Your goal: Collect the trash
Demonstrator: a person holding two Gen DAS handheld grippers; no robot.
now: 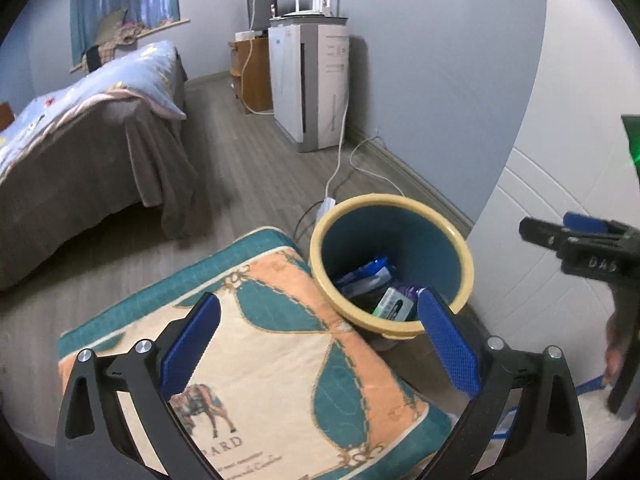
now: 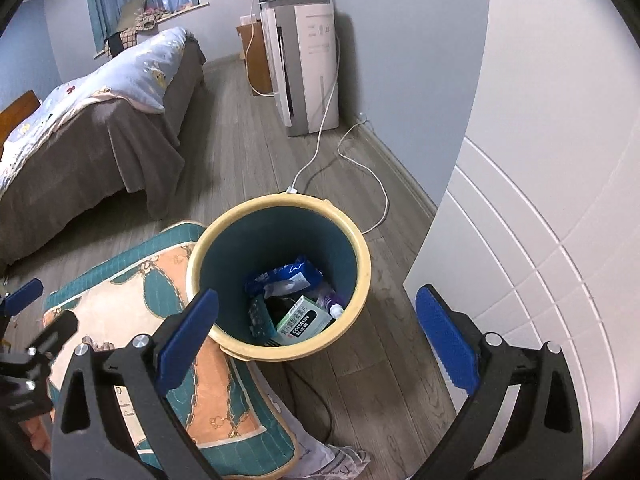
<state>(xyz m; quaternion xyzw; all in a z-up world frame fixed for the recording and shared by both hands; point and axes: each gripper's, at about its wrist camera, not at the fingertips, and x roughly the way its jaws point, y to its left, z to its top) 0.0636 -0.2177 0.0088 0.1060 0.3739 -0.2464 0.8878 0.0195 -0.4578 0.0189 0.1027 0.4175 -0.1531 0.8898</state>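
A trash bin (image 2: 280,204) with a yellow rim and teal inside stands on the wood floor; it also shows in the left wrist view (image 1: 394,202). Inside lie a blue wrapper (image 2: 286,276), a green-and-white box (image 2: 306,320) and a small bottle (image 2: 335,306). My right gripper (image 2: 316,332) is open and empty, just above the bin's near rim. My left gripper (image 1: 318,334) is open and empty over the patterned cushion (image 1: 260,352), left of the bin. The right gripper shows at the right edge of the left wrist view (image 1: 560,232).
A patterned cushion (image 2: 120,304) lies left of the bin. A bed (image 2: 100,120) with a brown cover is at left. A white appliance (image 2: 308,64) stands by the wall with cables (image 2: 360,168) across the floor. A white door (image 2: 540,240) is close on the right.
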